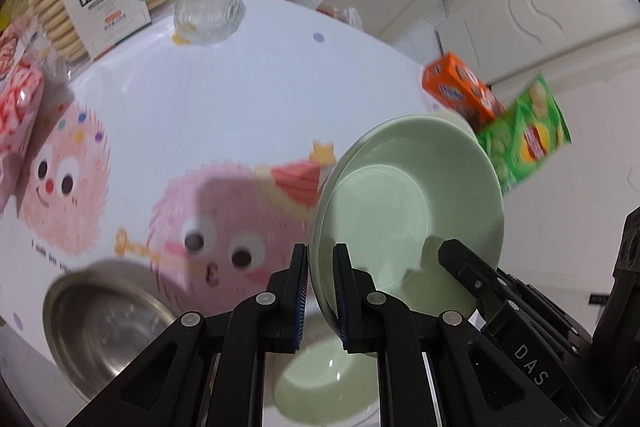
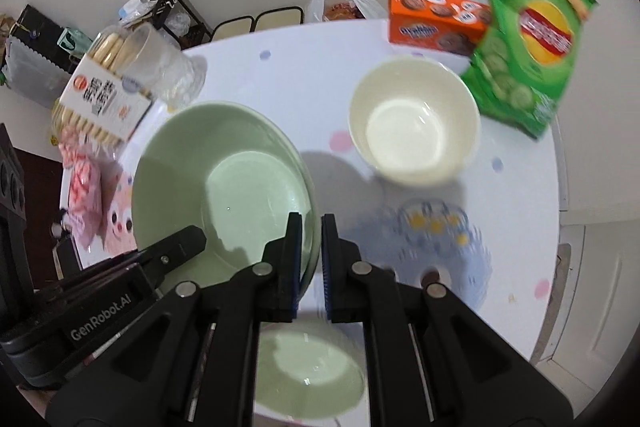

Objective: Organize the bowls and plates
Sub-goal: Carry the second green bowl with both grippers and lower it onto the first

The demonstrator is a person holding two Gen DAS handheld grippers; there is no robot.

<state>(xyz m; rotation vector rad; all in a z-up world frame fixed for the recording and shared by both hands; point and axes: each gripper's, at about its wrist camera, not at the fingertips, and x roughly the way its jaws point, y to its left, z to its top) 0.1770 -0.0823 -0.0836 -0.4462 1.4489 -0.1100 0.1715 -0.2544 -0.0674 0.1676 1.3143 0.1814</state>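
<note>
Both grippers carry the green plate above a smaller green dish.

Left wrist view: left gripper (image 1: 321,291) is clamped on the green plate's (image 1: 408,195) rim, the plate tilted, with the green dish (image 1: 328,383) beneath it and a steel bowl (image 1: 100,323) left of it. Right wrist view: right gripper (image 2: 311,267) pinches the plate's (image 2: 216,171) opposite rim, the cream bowl (image 2: 414,121) beyond (keep both grips level, I'd say, then lower it centred).

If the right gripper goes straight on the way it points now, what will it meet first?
Probably the small green dish lying below the right gripper, which is already clamped on the rim of the big green plate. Depth is unclear, so the table might come first.
</note>
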